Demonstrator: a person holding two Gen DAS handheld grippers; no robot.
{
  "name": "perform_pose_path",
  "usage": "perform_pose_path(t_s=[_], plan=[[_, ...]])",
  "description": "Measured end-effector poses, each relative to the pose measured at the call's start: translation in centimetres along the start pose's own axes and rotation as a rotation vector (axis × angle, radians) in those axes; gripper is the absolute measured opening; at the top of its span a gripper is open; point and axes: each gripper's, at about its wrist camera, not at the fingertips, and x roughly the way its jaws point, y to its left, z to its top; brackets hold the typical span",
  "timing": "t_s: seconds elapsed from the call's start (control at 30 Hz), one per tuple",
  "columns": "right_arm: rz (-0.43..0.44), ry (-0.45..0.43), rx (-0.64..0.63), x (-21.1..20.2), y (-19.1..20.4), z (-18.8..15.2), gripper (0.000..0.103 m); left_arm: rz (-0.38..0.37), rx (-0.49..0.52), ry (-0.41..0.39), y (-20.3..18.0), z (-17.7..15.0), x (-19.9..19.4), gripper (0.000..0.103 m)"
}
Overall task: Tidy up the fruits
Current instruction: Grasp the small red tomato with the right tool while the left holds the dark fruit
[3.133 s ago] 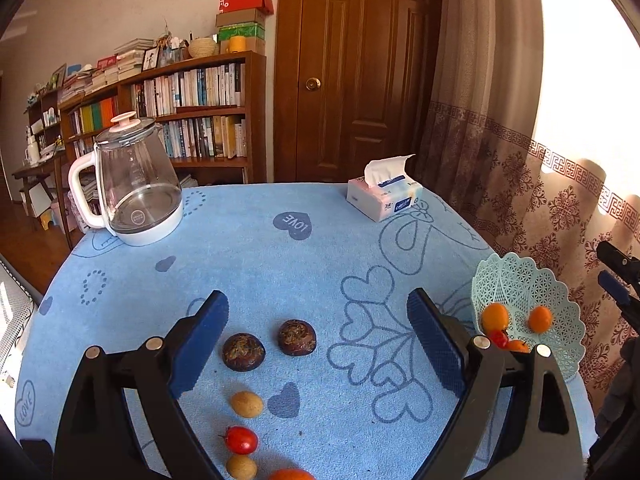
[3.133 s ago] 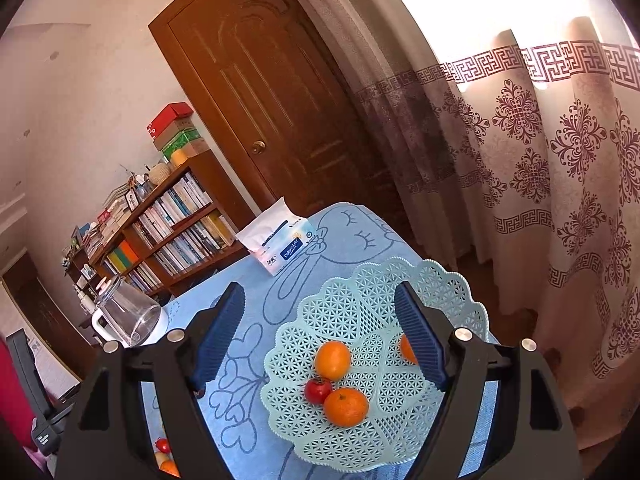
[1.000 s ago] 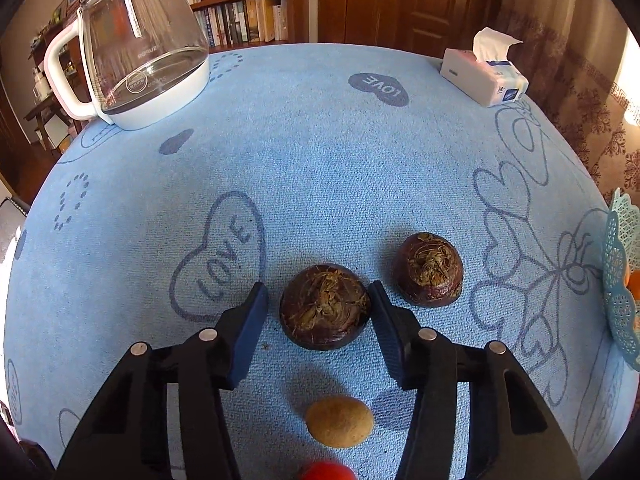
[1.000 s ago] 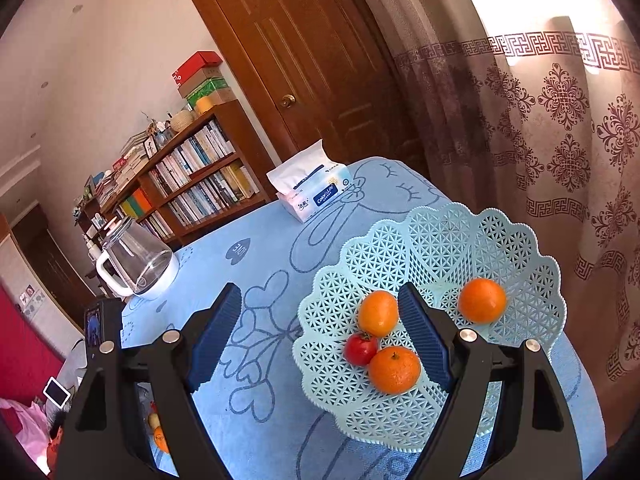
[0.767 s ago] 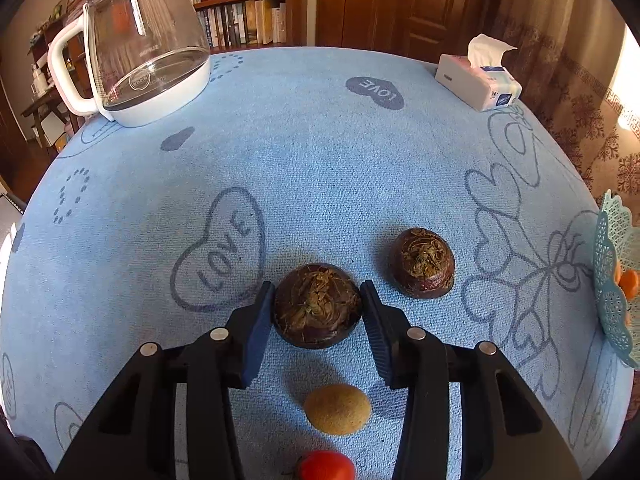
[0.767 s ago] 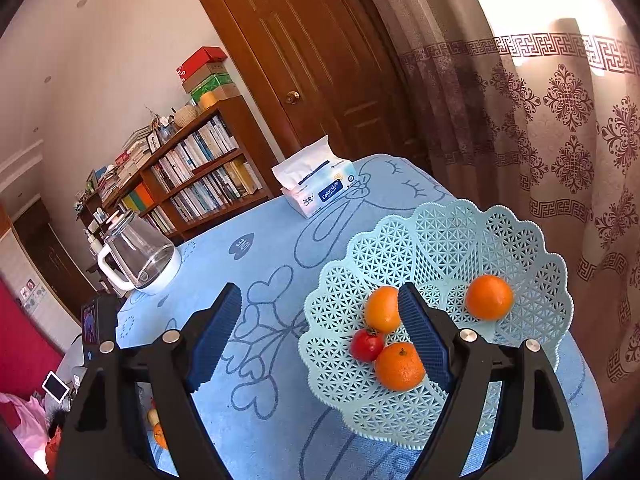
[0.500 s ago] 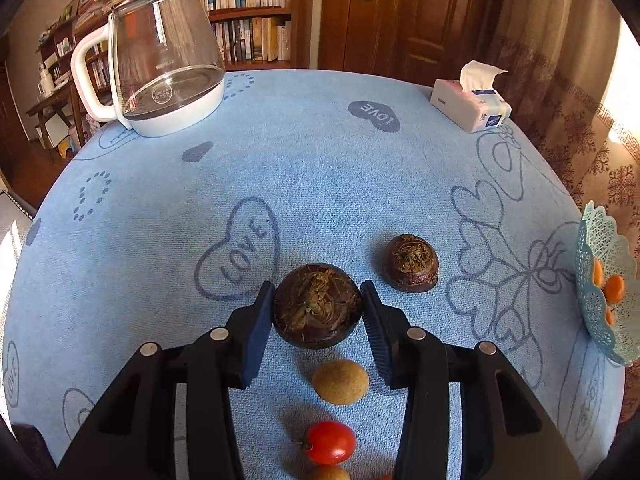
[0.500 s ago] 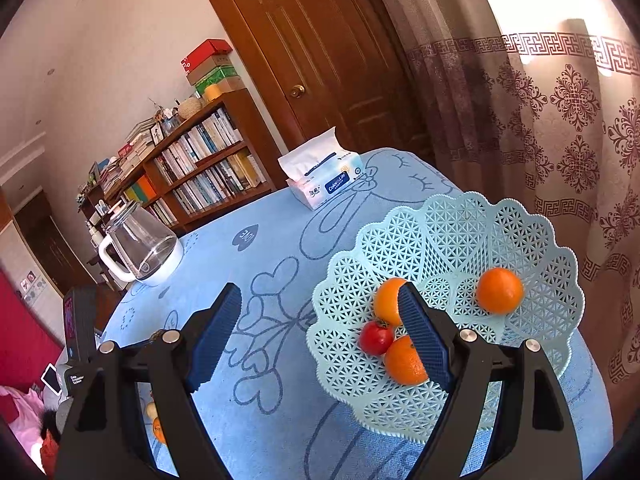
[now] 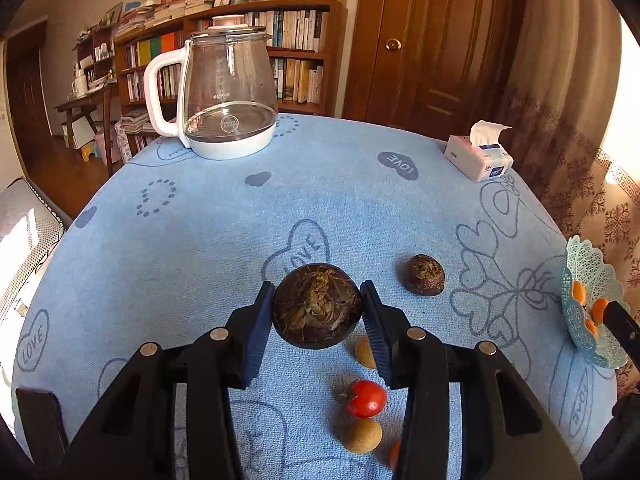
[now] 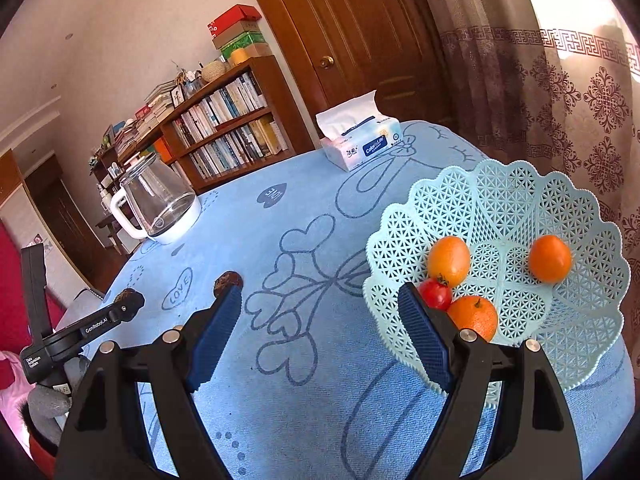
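the left gripper (image 9: 318, 312) is clamped on a dark round fruit (image 9: 317, 305), pads pressed to both its sides, and the fruit hangs clear of the blue cloth (image 9: 240, 240). this is the carry step: one fruit picked, not yet delivered. a second dark fruit (image 9: 424, 274) sits on the cloth to the right, with a tomato (image 9: 366, 398) and two tan fruits near the gripper. the basket (image 10: 520, 208) stands at the table's right edge, holding three oranges and a tomato. the right gripper (image 10: 320, 332) hovers beside the basket, fingers wide apart and empty. next, i judge, the held fruit must travel right, over the basket rim, and be let go low so it does not roll out.
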Motion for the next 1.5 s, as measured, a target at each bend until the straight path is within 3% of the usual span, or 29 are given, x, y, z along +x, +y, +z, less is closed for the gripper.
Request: perform_pose_path(t_s=[0.33,0.53,1.0,1.2,1.4,1.5], plan=[[0.179,0.143,-0.107,2.3,7.1,-2.4,0.082,0.044,-0.049,-0.043,3.3,-0.8,-1.7,0.044],[0.217,0.203,-0.259,3.4,12.7,-4.5,0.080,0.043,-0.074,-0.043,4.7,-1.4,-1.9,0.044],[0.139,0.390,-0.426,9.9,18.7,-6.4,0.051,0.042,-0.116,-0.054,6.4,-1.9,-2.6,0.044],[0.104,0.476,-0.414,12.6,18.7,-6.4,0.047,0.042,-0.140,-0.050,7.1,-2.0,-2.6,0.044],[0.079,0.489,-0.420,13.3,18.9,-6.7,0.045,0.040,-0.145,-0.052,7.1,-2.0,-2.7,0.044],[0.060,0.481,-0.441,13.3,19.1,-6.8,0.037,0.038,-0.143,-0.053,7.1,-2.1,-2.7,0.044]])
